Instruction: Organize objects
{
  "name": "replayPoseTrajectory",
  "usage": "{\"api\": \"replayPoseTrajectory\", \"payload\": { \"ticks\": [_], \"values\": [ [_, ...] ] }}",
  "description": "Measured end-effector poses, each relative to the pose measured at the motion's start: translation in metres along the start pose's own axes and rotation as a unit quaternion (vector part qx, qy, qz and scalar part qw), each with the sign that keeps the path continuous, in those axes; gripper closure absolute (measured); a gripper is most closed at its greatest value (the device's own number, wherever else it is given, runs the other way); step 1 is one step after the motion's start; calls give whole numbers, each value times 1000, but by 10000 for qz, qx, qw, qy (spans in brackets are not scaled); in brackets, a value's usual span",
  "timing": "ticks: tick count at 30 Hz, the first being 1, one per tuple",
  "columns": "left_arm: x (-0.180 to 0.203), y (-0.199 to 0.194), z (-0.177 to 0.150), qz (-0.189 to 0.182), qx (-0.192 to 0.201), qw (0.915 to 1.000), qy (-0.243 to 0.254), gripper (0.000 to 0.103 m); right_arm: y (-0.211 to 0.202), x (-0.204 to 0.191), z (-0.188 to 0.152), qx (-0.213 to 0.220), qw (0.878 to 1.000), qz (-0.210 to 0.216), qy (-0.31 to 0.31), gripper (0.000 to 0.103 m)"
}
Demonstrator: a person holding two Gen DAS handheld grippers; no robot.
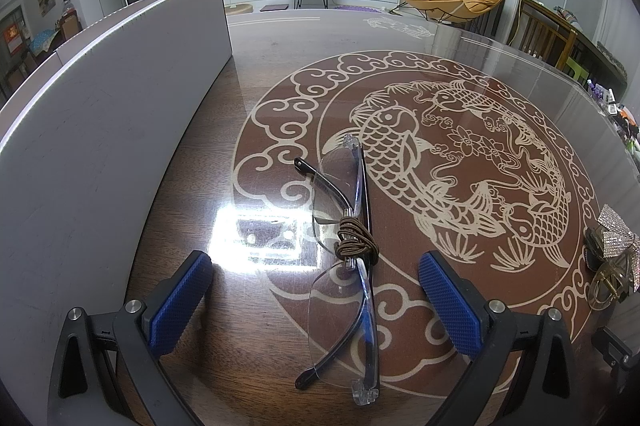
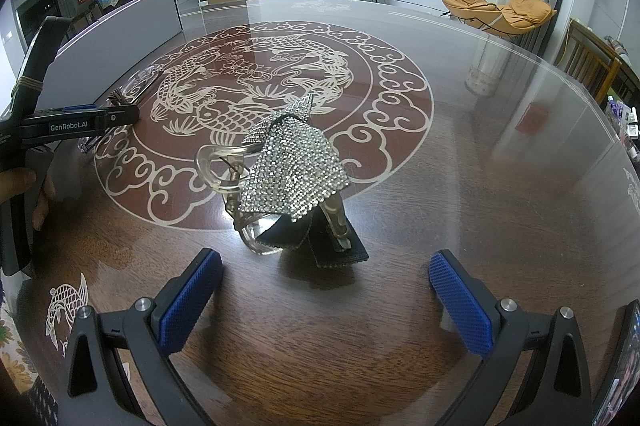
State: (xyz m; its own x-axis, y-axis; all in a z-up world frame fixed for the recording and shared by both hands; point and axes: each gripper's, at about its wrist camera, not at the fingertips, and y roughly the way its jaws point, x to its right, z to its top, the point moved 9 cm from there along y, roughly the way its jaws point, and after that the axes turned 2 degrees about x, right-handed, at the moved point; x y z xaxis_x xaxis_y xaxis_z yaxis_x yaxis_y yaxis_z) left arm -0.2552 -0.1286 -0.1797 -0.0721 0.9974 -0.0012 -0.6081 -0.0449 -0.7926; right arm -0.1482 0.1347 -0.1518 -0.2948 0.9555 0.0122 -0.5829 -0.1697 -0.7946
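Observation:
Folded clear glasses (image 1: 344, 266) with dark temples lie on the glass-topped table, a brown hair tie (image 1: 356, 240) looped on their bridge. My left gripper (image 1: 314, 274) is open, its blue pads on either side of the near lens, just above the table. A rhinestone bow hair clip (image 2: 294, 170) with a clear claw lies ahead of my right gripper (image 2: 326, 274), which is open and empty. The clip also shows in the left wrist view (image 1: 612, 250) at the far right. The left gripper's body (image 2: 80, 124) shows at the left of the right wrist view.
A long grey box wall (image 1: 100, 130) runs along the left side of the table. The table (image 2: 480, 186) has a fish pattern in the centre. Chairs (image 1: 544, 34) stand at the far right edge.

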Motion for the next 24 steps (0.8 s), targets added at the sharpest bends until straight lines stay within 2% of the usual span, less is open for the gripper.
{"api": "replayPoseTrajectory", "payload": {
  "ticks": [6,11,13,16,17,18,19,20,21,24],
  "values": [
    [9,1,-3,-469,-308,9963,658,0,0,0,0,-3,10000,-1,-3,0],
    [10,4,-2,-199,-923,9949,353,0,0,0,0,-4,10000,-1,-4,0],
    [12,8,0,-190,-1223,9916,375,0,0,0,0,-4,10000,-1,-4,0],
    [15,11,4,-243,-1434,9882,489,0,-1,1,0,-6,10000,11,2,0],
    [17,11,6,-246,-1390,9886,524,3,0,1,1,-43,10000,39,-43,0],
    [21,7,11,-313,-1157,9909,619,27,1,1,1,-170,9998,91,-110,0],
    [25,3,16,-368,-970,9920,716,61,4,1,3,-375,9990,183,-159,0],
    [28,0,18,-408,-897,9923,754,76,5,1,6,-526,9981,311,-121,0],
    [30,-1,18,-426,-871,9927,722,81,5,2,11,-598,9972,438,-55,0],
    [31,-6,14,-578,-693,9945,535,82,1,-2,34,-574,9965,595,-84,0]
  ]
}}
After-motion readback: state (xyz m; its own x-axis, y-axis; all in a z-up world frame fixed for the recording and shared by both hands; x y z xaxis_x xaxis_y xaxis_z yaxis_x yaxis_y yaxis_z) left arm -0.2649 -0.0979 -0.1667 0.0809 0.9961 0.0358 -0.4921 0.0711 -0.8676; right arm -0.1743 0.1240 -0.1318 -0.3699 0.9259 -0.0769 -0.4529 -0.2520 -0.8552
